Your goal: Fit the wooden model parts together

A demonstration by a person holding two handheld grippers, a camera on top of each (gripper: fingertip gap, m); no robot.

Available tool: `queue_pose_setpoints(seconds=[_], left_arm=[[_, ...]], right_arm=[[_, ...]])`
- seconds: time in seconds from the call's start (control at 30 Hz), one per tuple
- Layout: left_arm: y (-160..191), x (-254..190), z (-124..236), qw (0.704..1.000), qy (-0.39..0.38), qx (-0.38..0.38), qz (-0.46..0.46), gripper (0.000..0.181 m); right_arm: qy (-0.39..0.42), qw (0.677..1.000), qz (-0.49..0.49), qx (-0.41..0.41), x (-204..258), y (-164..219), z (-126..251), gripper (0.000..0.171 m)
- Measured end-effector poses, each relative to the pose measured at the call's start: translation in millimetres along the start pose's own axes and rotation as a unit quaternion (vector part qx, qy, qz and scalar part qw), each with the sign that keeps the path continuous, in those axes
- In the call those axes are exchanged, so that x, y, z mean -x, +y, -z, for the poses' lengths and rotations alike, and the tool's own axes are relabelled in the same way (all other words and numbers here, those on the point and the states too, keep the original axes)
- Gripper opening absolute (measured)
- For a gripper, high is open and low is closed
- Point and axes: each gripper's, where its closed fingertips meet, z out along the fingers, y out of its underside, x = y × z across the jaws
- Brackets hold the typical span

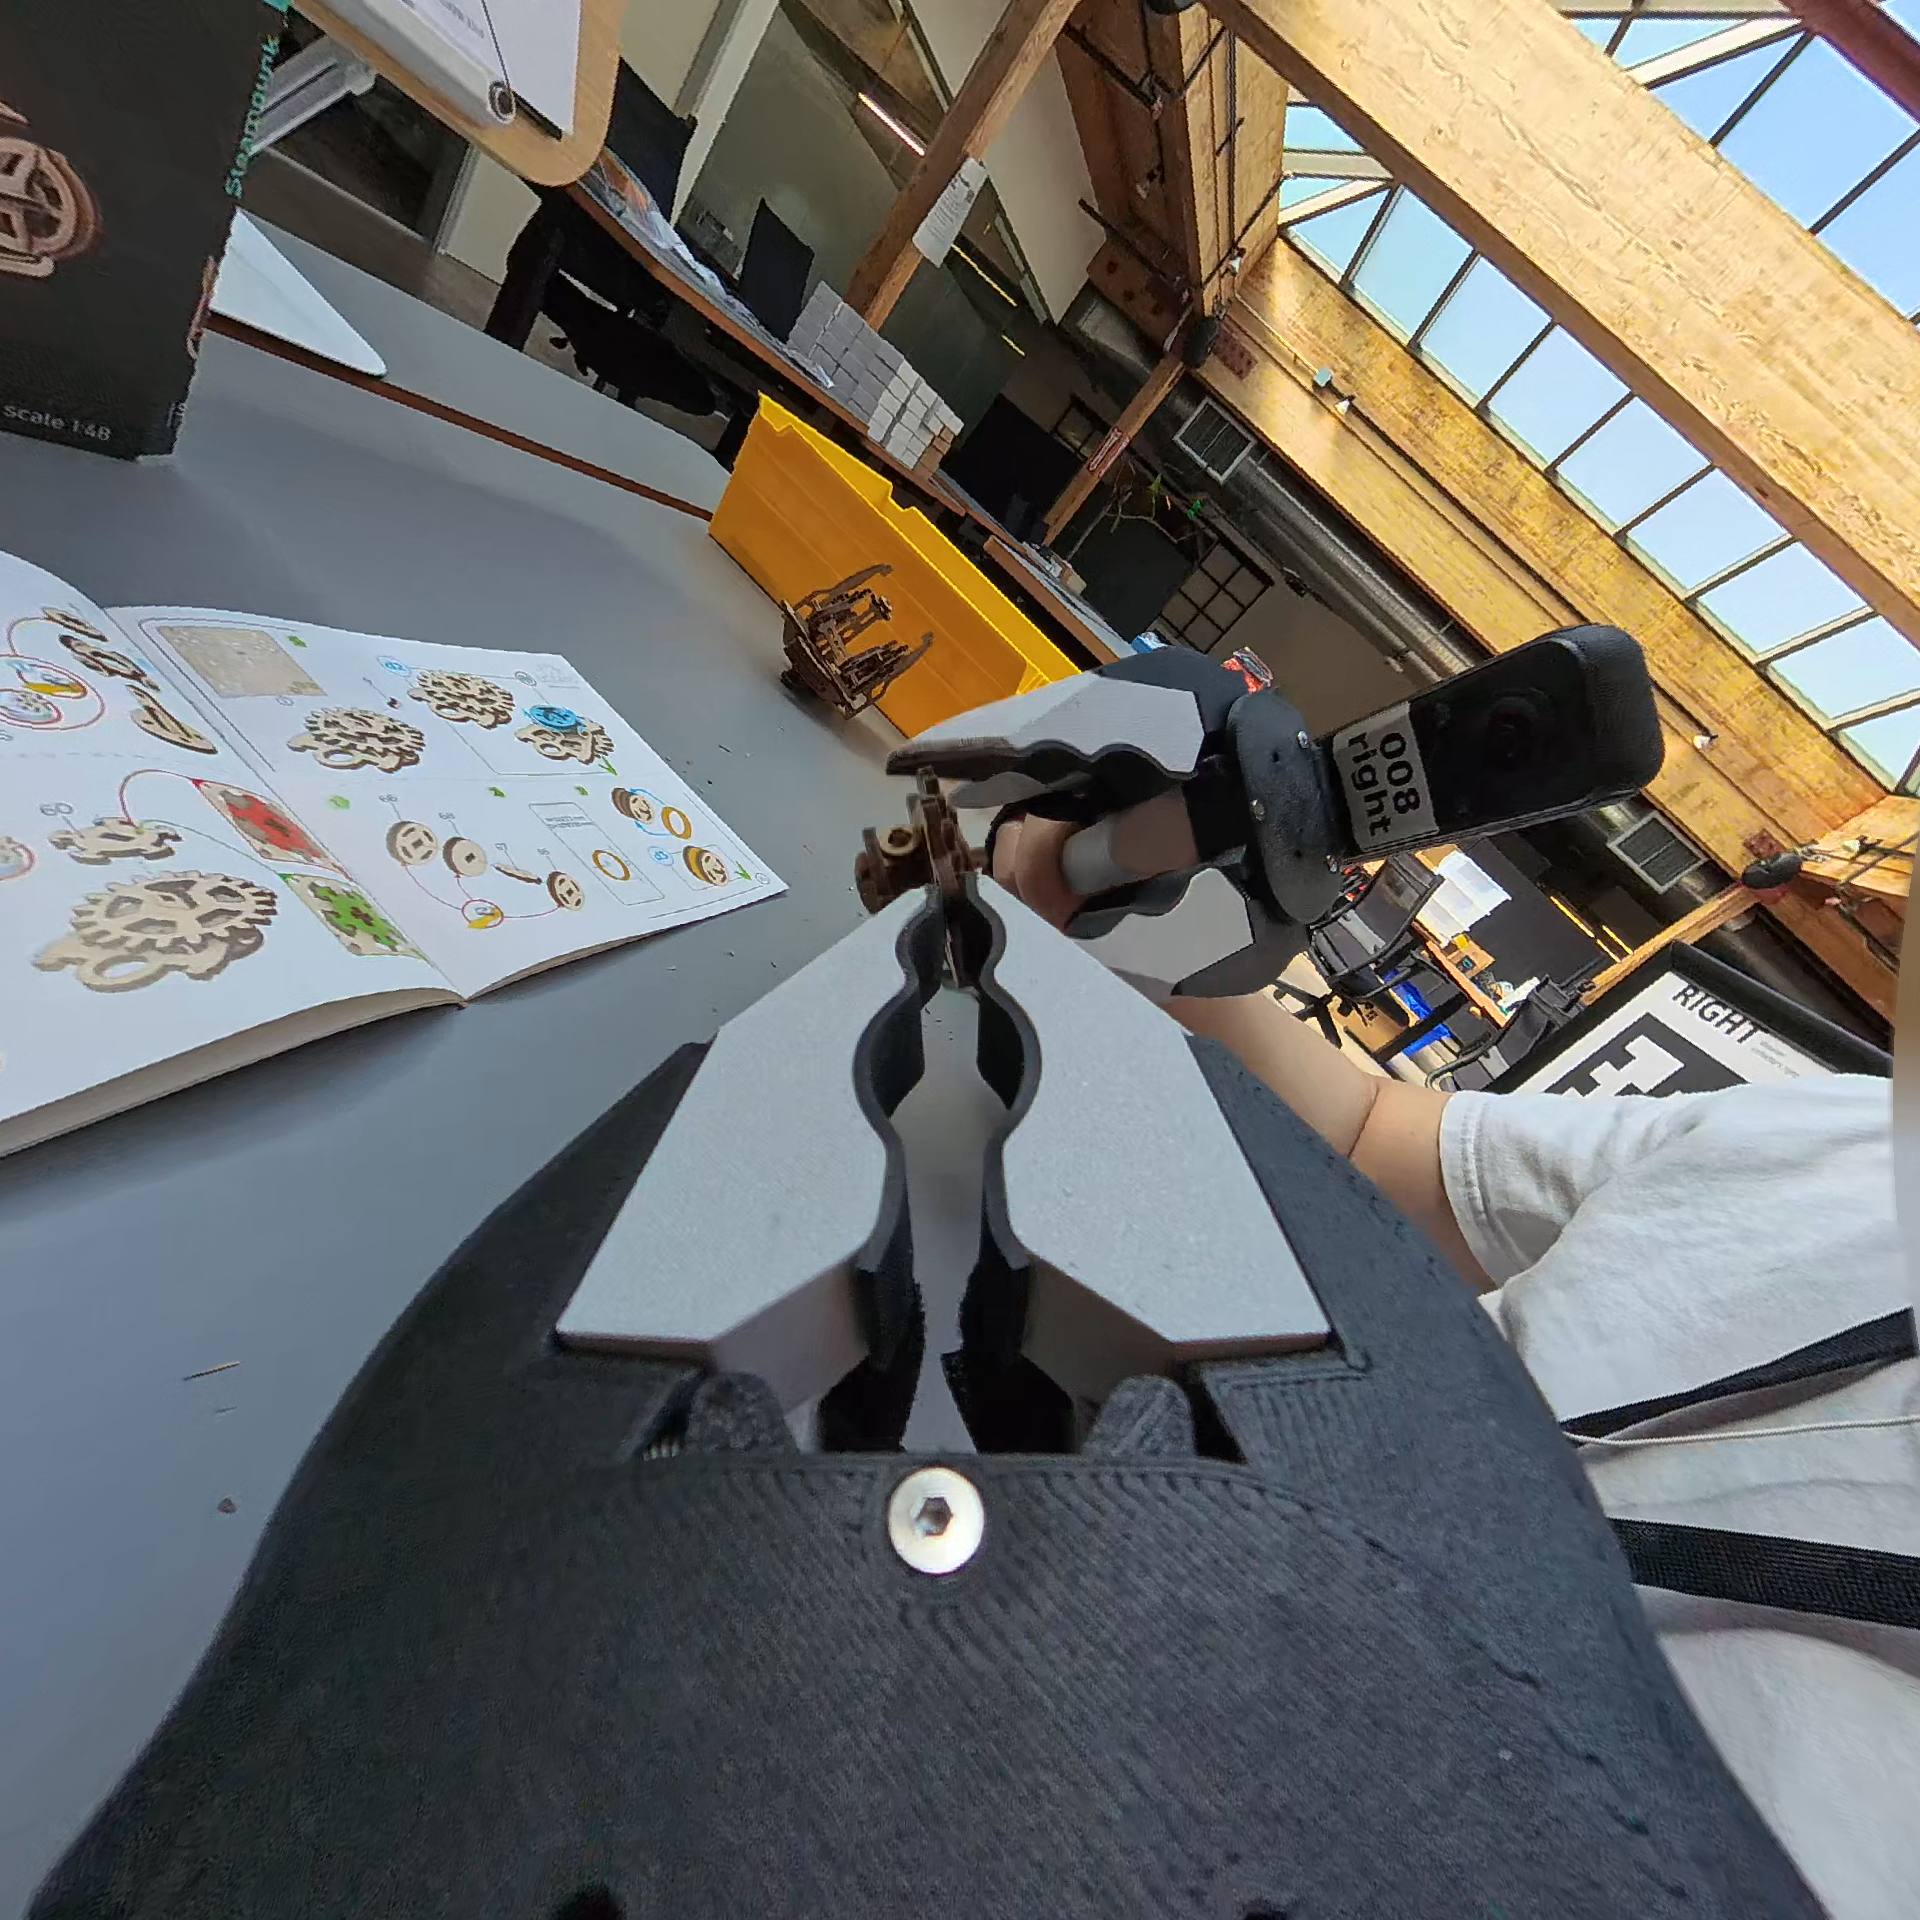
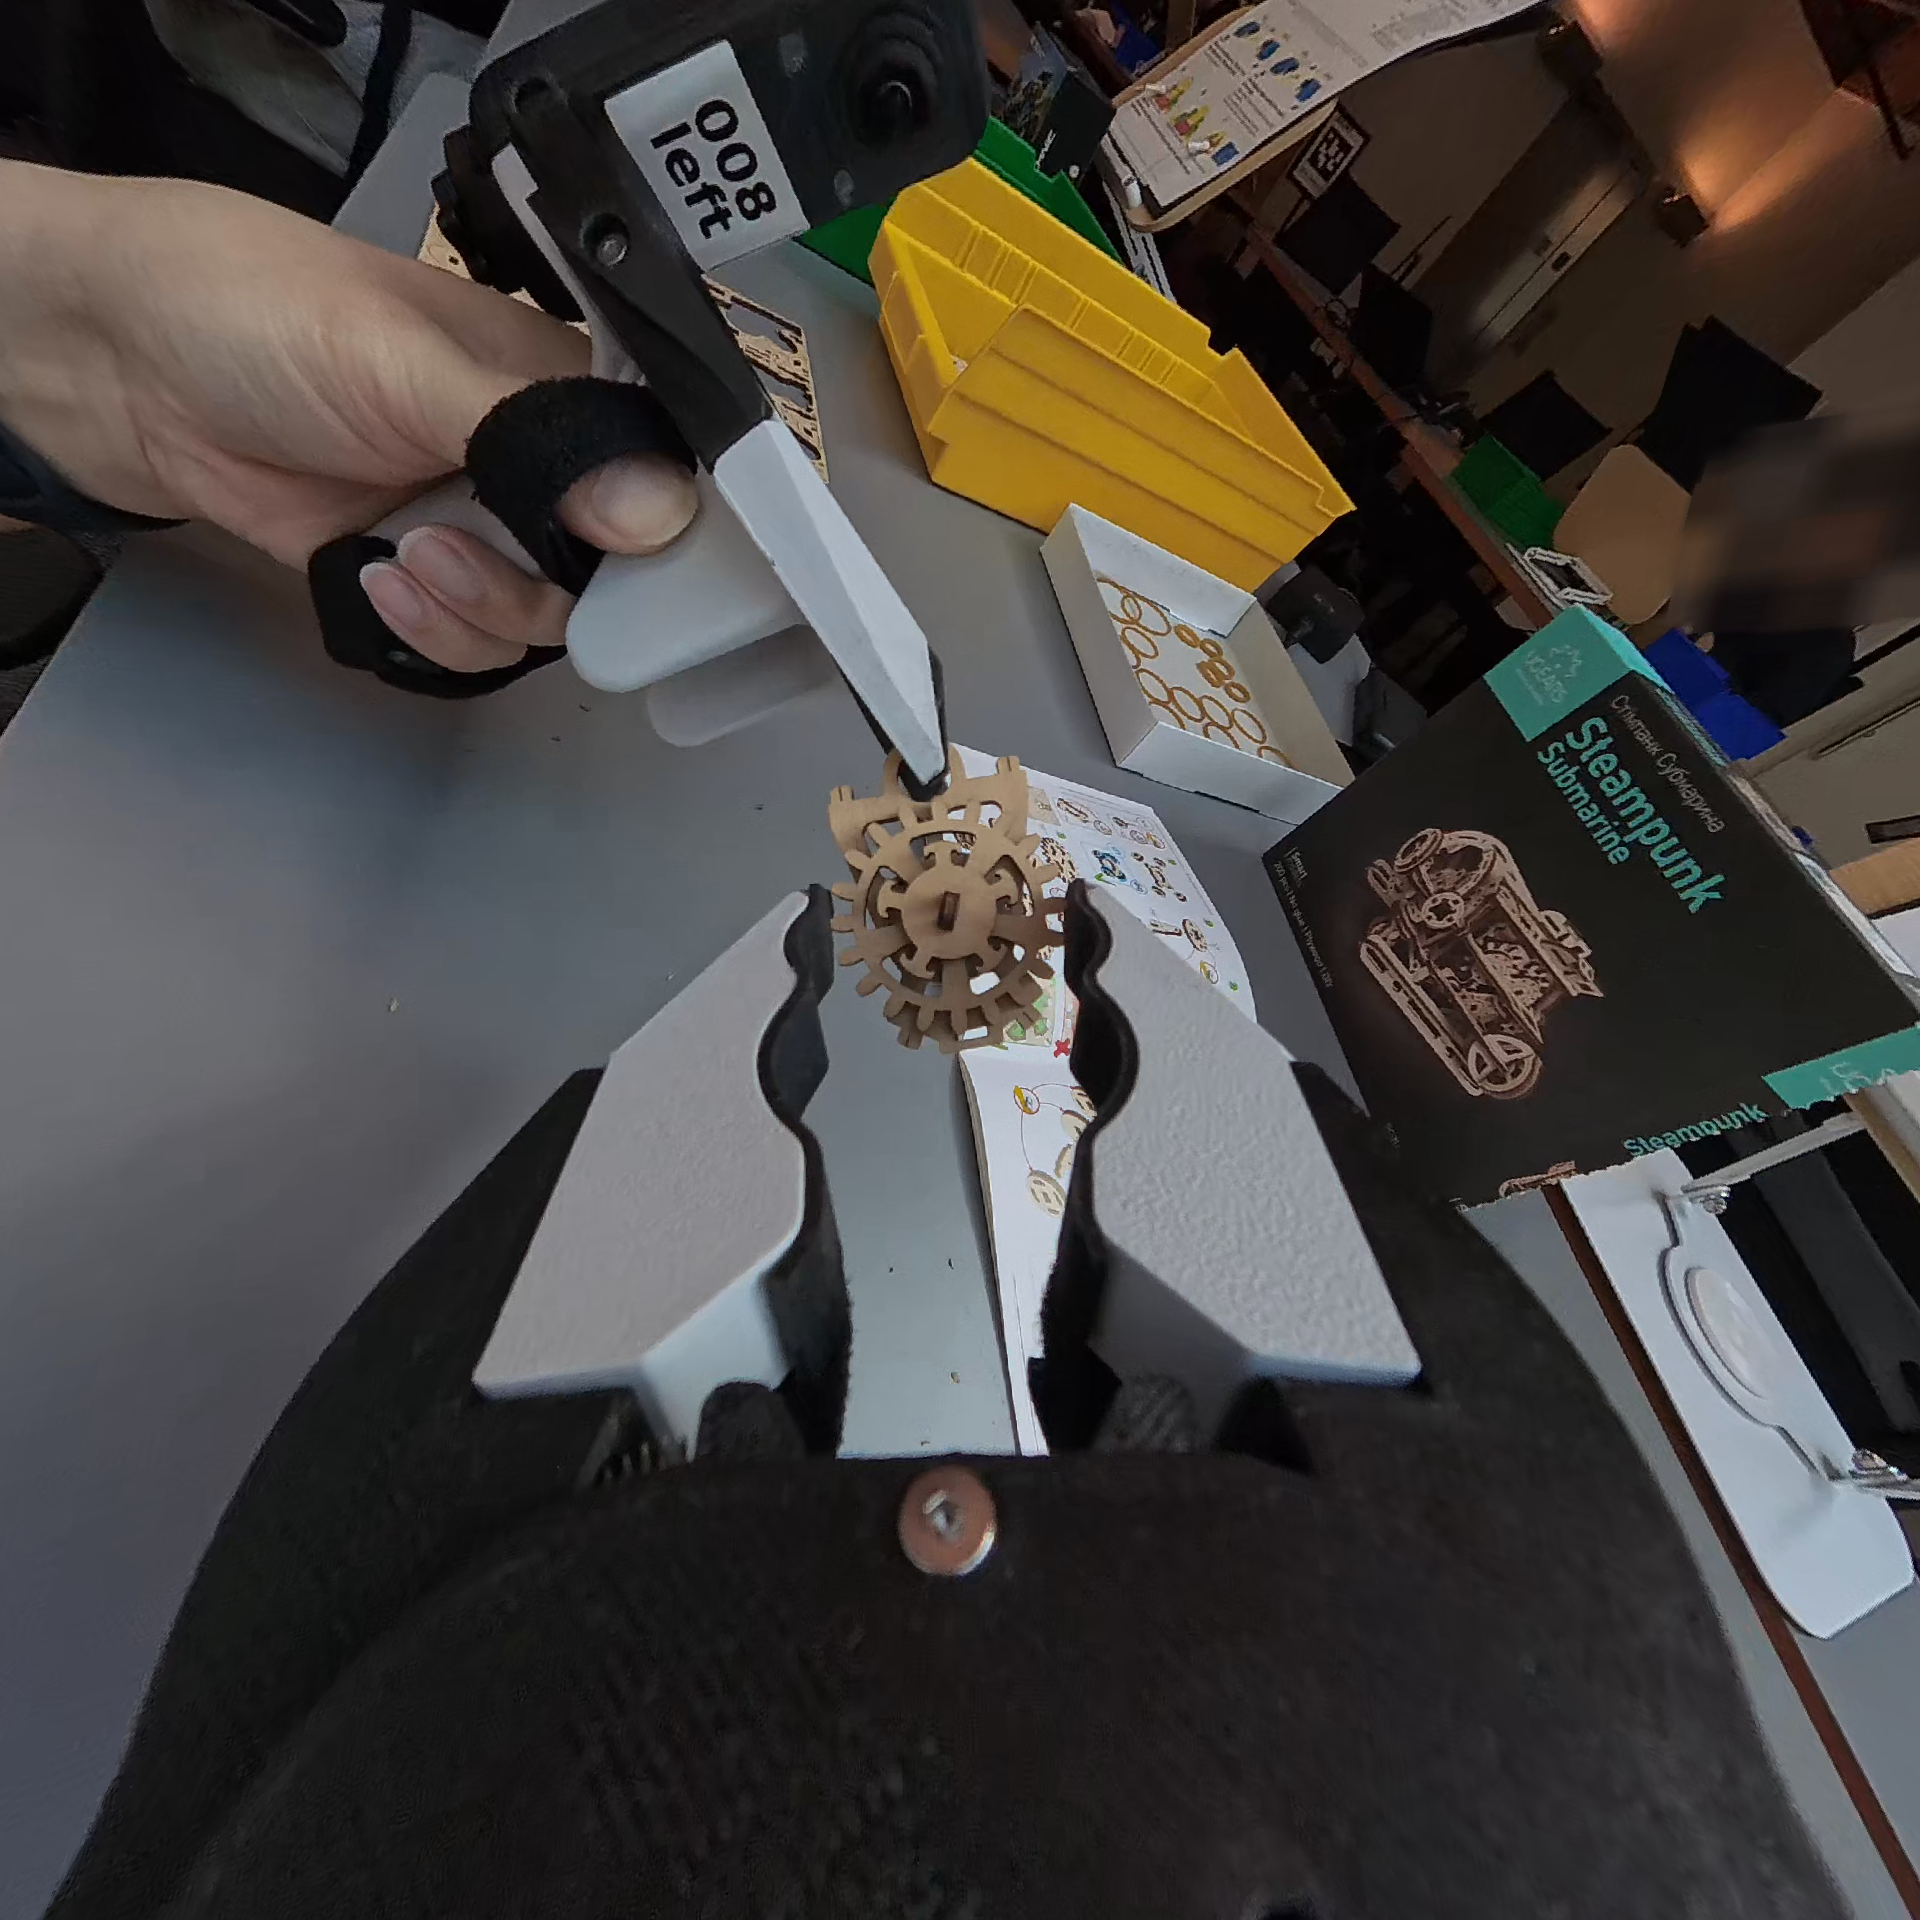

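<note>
Keep L gripper (image 2: 925,774) steady w/ firm pinch on gear stack (image 2: 945,914) rim; bring R gripper (image 2: 945,935) in square, close gently on the hub. Gear stack hangs above table (image 2: 312,935), near booklet (image 1: 364,831). L fingers clamp its far edge; R fingers are spread, flanking it left and right, apparently not touching.

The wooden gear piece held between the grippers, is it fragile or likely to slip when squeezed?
Probably fragile: the wooden gear assembly is thin cut plywood with slim teeth and open spokes. It may pivot, since the left gripper pinches only its rim. It looks light; the right gripper stands open around it.
</note>
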Motion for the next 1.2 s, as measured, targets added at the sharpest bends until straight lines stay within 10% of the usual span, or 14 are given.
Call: queue_pose_setpoints(seconds=[0.33,0.8,1.2], left_arm=[[0.7,0.0,4.2,1.000,-0.010,0.004,-0.013,0.001],[25.0,0.4,-1.1,0.996,0.046,0.060,0.056,0.000],[3.4,8.2,1.7,0.998,0.020,-0.017,0.062,0.000]], right_arm=[[0.003,0.996,-0.085,-0.004,-3.6,-2.1,-4.3,0.044],[-0.058,0.994,0.091,0.012,23.1,9.8,5.5,0.046],[0.001,0.994,-0.105,0.009,-0.9,5.1,-7.6,0.044]])
